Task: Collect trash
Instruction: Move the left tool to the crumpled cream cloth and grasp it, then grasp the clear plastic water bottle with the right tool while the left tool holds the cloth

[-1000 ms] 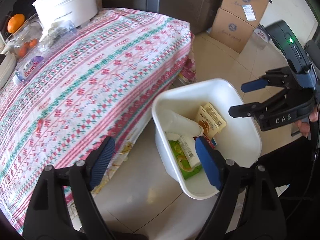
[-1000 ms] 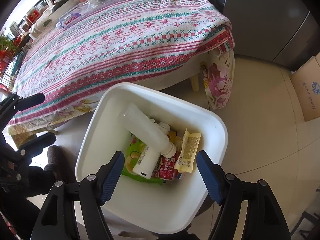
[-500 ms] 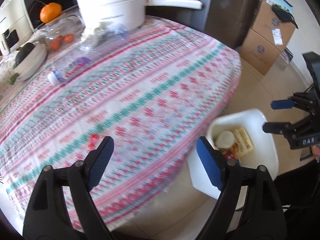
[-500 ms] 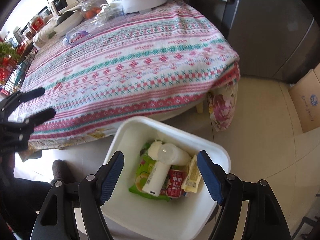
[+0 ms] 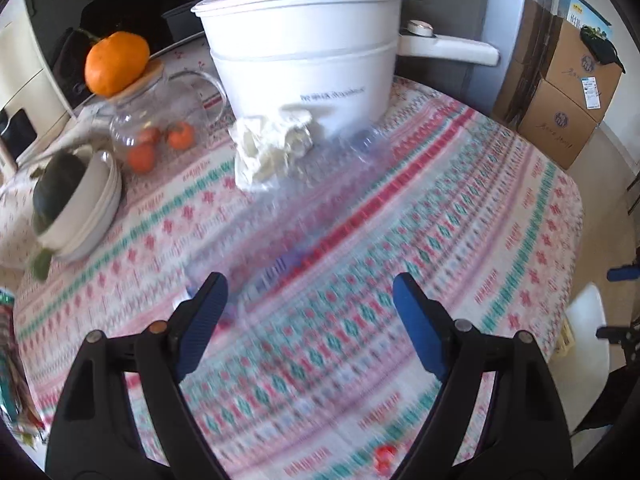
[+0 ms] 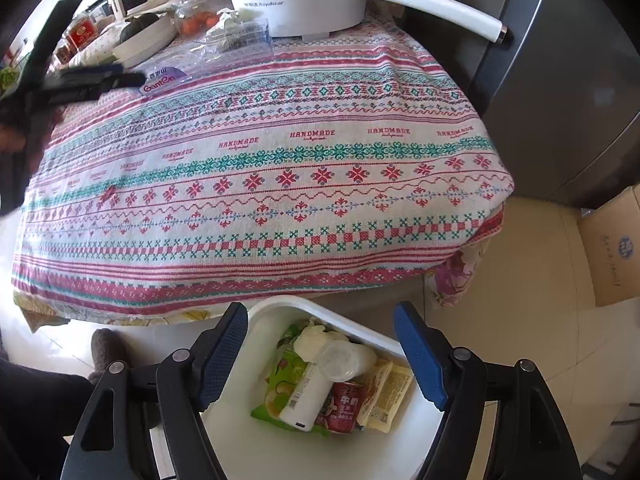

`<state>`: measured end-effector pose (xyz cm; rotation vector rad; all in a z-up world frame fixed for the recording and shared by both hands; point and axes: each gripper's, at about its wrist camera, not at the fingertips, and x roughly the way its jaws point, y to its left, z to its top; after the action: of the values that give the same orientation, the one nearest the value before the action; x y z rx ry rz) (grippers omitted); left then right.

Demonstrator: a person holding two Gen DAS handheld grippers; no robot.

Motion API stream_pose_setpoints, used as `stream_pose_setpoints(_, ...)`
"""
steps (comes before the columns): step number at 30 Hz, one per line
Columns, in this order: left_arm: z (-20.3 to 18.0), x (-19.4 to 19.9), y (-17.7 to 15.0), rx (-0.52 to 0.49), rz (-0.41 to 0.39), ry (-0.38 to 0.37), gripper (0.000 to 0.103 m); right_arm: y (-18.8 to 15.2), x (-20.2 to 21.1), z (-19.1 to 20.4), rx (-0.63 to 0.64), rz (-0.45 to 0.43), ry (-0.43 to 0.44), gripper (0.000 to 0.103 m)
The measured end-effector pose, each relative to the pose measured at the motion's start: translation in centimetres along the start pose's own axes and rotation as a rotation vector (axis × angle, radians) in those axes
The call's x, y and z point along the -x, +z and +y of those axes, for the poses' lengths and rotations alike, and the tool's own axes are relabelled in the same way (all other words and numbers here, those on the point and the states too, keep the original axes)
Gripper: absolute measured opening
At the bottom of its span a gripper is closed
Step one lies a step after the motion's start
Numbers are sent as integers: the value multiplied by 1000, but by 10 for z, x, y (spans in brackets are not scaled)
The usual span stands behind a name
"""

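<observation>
A clear crushed plastic bottle (image 5: 304,208) with a purple label lies on the patterned tablecloth (image 5: 460,240), blurred, just ahead of my open, empty left gripper (image 5: 308,312). It also shows in the right wrist view (image 6: 168,78), with the left gripper (image 6: 96,80) beside it. A crumpled white tissue (image 5: 272,148) lies by the white pot (image 5: 304,48). My right gripper (image 6: 320,356) is open and empty above the white bin (image 6: 280,448), which holds a white bottle (image 6: 308,396), a red milk can (image 6: 344,406), a green wrapper and a yellow packet.
A glass jug (image 5: 160,120) with small oranges, a large orange (image 5: 116,62) and stacked bowls (image 5: 84,208) stand at the table's back left. Cardboard boxes (image 5: 568,92) stand on the floor at right. A grey fridge (image 6: 560,80) stands behind the table.
My left gripper has swung from over the bin to low over the table, closing in on the clear bottle. My right gripper has pulled back and up from the bin.
</observation>
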<state>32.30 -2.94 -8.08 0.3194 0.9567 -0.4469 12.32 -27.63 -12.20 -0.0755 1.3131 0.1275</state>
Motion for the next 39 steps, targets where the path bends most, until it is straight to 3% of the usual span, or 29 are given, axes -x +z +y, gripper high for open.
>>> stream_pose_setpoints(5,22,-25,40,48,-23,-4,85,14,-8,2,11,10,13,77)
stream_pose_setpoints(9,42,-47,61,155,-22,-48,83,20,-12,1,1,12,35,77)
stream_pose_setpoints(14,66,-85,68,355,25,-137,70,22,-18,-2,-6,26,50,77)
stream_pose_setpoints(16,74,-100,67,440,60,-167,60,21,-19,-3,-9,29,47,77)
stream_pose_setpoints(18,83,-116,62,545,100,-213,57,20,-21,-5,-16,35,50,77)
stream_pose_setpoints(20,88,-116,56,606,79,-216,55,18,-23,-8,-24,44,52,77)
stream_pose_setpoints(25,89,-109,50,614,37,-209,42,15,-26,-10,-30,54,53,77)
stream_pose_setpoints(34,94,-51,24,571,-37,-168,39,21,-21,9,2,32,47,77)
stream_pose_setpoints(39,95,-21,-9,555,10,-216,38,29,-15,29,15,10,63,77)
